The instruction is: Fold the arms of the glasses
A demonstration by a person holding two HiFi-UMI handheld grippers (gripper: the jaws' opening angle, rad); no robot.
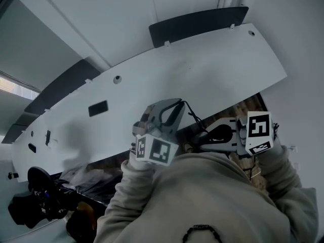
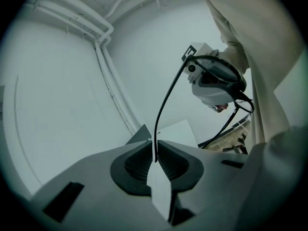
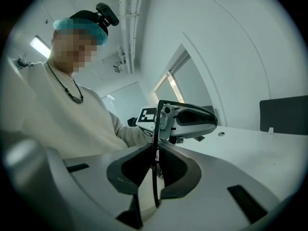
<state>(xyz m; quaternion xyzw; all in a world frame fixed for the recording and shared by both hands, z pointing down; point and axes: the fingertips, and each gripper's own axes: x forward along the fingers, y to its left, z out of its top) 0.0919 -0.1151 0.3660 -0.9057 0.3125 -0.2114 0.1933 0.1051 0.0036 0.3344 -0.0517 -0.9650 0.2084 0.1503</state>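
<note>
Holds both grippers raised in front of the chest, above the near edge of the white table [image 1: 212,70], with the cream sleeves [image 1: 130,186] bent up towards them. Turns the two tools nose to nose, close together, each tipped only slightly downward. Presses the jaws of the left gripper [image 2: 155,149] together on the very tip of one thin black arm of the glasses [image 2: 166,100]. Pinches with the right gripper [image 3: 155,165] another slim black strip of the same frame, standing upright between its pads. Carries the glasses in the air between the two tools, clear of the table. Shows a very fine, dark, wire-like frame: sweeps up from the left jaws in one long curve, then loops as a rim in front of the right gripper's nose. Cannot tell from any view whether either arm lies folded.
</note>
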